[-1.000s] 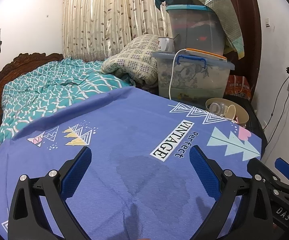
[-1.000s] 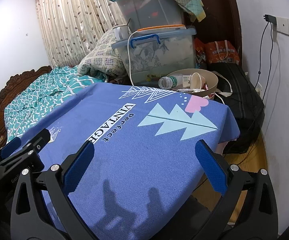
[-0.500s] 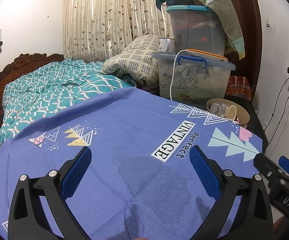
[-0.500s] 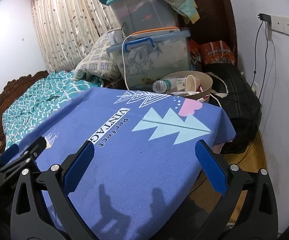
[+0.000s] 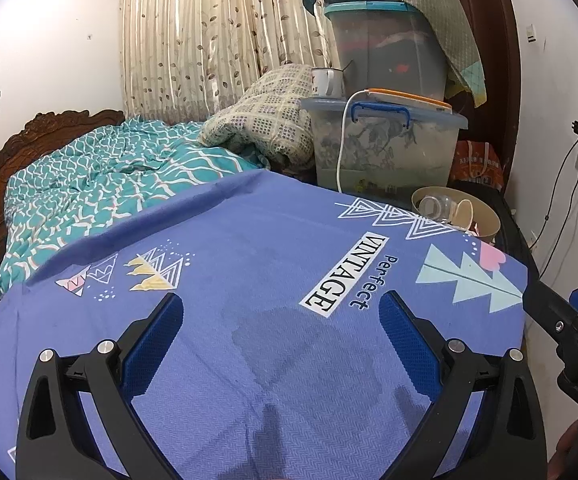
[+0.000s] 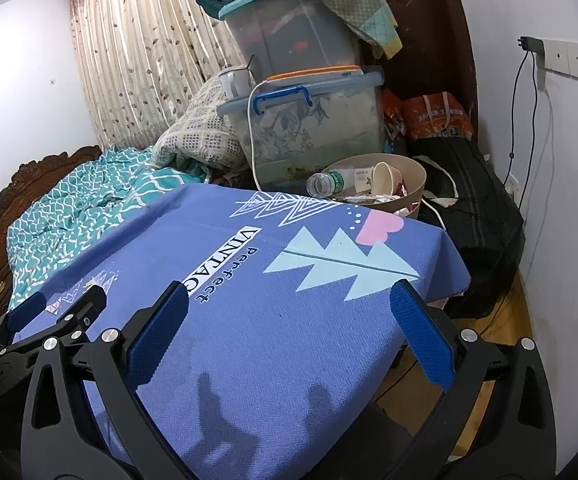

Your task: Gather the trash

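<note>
A beige round bin (image 6: 415,184) stands beyond the far edge of the blue-cloth table (image 6: 273,320). It holds a clear plastic bottle (image 6: 327,183), a paper cup (image 6: 385,178) and wrappers. The bin also shows in the left wrist view (image 5: 485,220). My left gripper (image 5: 281,320) is open and empty above the cloth's middle. My right gripper (image 6: 289,312) is open and empty above the cloth's right part. No trash shows on the cloth.
Stacked plastic storage boxes (image 6: 309,128) with a mug (image 6: 235,80) and white cable stand behind the bin. A black bag (image 6: 485,216) and orange bag (image 6: 437,118) lie right. A bed with teal quilt (image 5: 101,184) lies left. Wood floor (image 6: 505,332) lies right of the table.
Both grippers have risen and drawn back slightly, staying open. The right gripper has shifted right in the left wrist view. Nothing on the table moved.
</note>
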